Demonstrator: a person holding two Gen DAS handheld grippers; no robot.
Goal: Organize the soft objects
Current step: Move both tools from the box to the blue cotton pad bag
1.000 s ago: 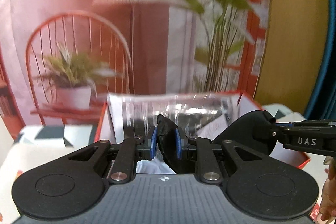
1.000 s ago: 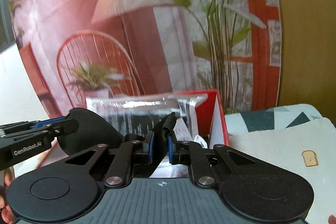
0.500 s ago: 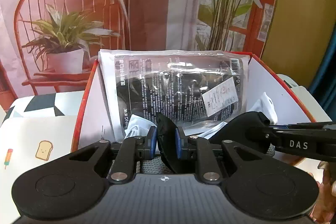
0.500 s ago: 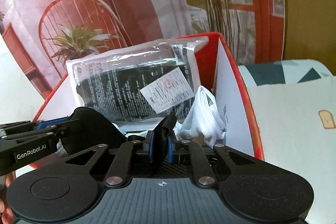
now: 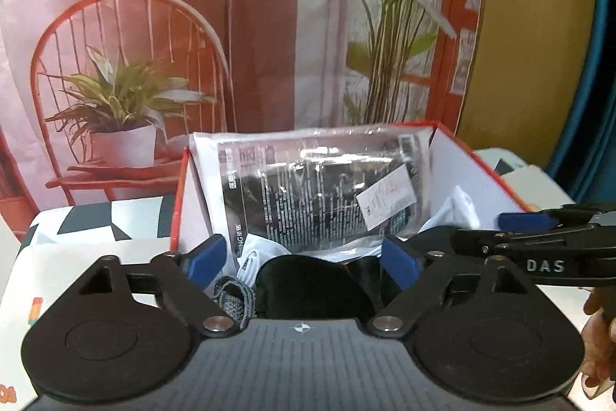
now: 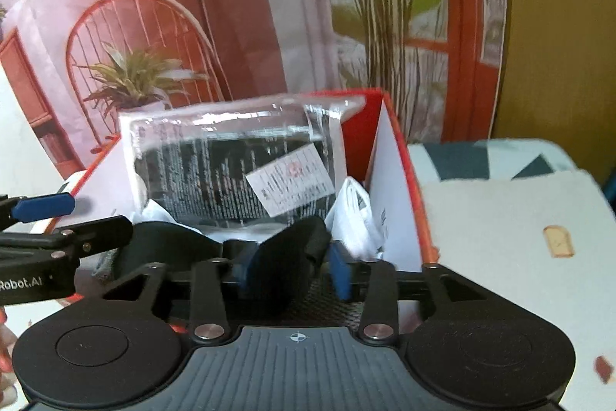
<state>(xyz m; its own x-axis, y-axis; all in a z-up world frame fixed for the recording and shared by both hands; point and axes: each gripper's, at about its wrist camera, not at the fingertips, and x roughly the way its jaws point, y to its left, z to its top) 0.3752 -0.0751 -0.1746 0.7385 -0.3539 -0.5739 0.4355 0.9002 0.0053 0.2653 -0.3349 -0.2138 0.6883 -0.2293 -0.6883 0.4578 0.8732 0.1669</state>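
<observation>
both of your tools were clamped on the black eye mask a second ago; now the jaws of each are opening. your left tool (image 5: 302,259) has its blue pads (image 5: 206,255) spread wide, and the black eye mask (image 5: 313,289) sits between them with neither pad pressing on it. your right tool (image 6: 293,268) is parted about halfway; the other end of the mask (image 6: 287,264) lies between its blue pads (image 6: 340,272), close to the left one, but blur keeps you from telling whether it touches.

the mask rests inside the red box (image 5: 479,156), low at the near side, over a grey knitted piece (image 5: 235,299) and white plastic-wrapped bundles (image 6: 352,214). behind it a clear plastic packet with black print and a white label (image 5: 319,187) leans upright against the far wall of the box. the box stands on a tabletop covered by a pale cloth with a toast print (image 6: 556,241). a printed backdrop of a red chair and potted plant (image 5: 123,103) hangs behind.

in the left view your right tool (image 5: 539,241) comes in from the right edge, with your hand (image 5: 598,338) below it.
</observation>
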